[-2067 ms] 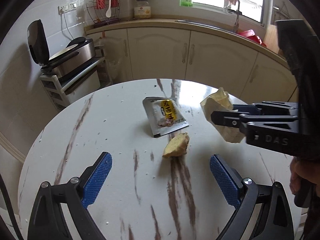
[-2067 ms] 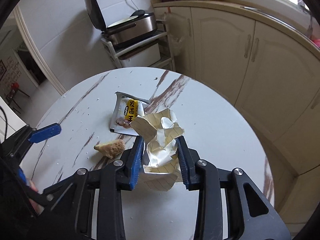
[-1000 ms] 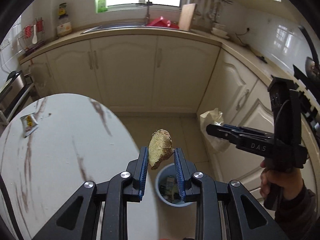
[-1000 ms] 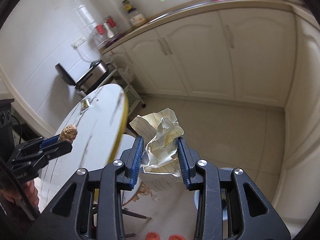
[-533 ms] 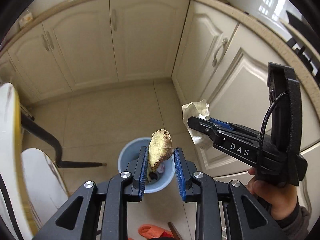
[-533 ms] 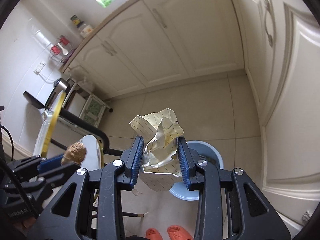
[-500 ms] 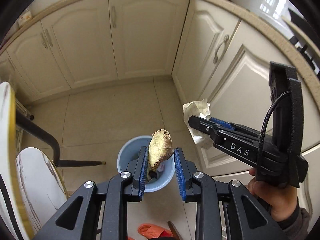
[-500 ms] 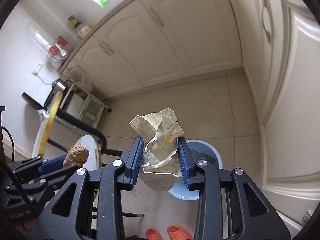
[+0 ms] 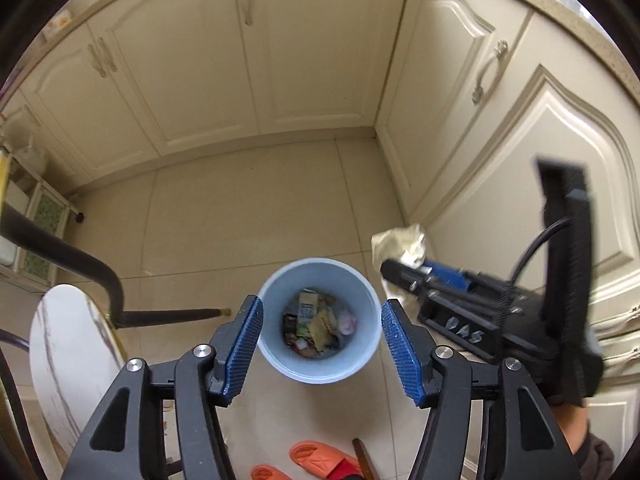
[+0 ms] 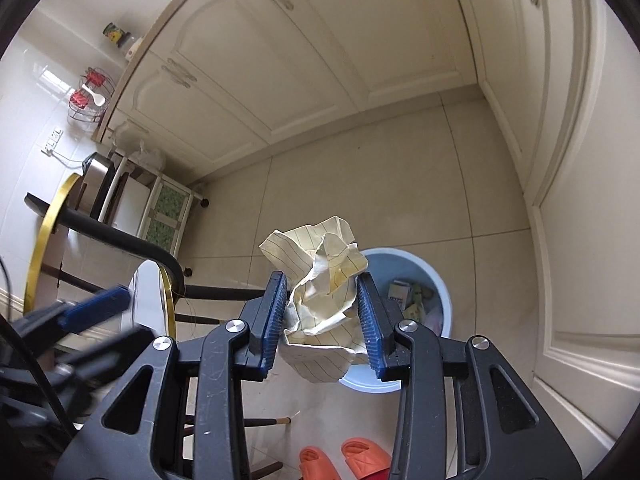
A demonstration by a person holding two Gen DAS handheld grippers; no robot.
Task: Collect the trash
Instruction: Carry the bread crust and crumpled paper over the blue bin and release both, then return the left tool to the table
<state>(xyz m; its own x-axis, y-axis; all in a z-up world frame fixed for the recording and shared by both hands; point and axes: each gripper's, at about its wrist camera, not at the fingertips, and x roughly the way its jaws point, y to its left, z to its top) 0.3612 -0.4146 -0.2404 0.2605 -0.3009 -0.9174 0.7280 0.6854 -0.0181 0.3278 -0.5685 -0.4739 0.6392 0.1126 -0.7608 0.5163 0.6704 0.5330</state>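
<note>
Right wrist view: pinching crumpled lined paper between the fingers of the right gripper, squeezing its bulky middle and leaving loose corners sticking out above and below. Hanging it over the near edge of the bin, apparently not yet squarely above the opening. Judging it very light, soft and springy: giving under pressure, not fragile, gripping well against ribbed pads, probably drifting sideways on release. Judging the dense centre the right place for holding, as now, not a thin flap liable to tear or slide out.

Left wrist view: having just been opening the fingers of the left gripper, now standing spread, holding nothing between them, pointing down into the bin with wrappers already lying inside. Standing around it: tiled floor, cabinets, orange slippers.
</note>
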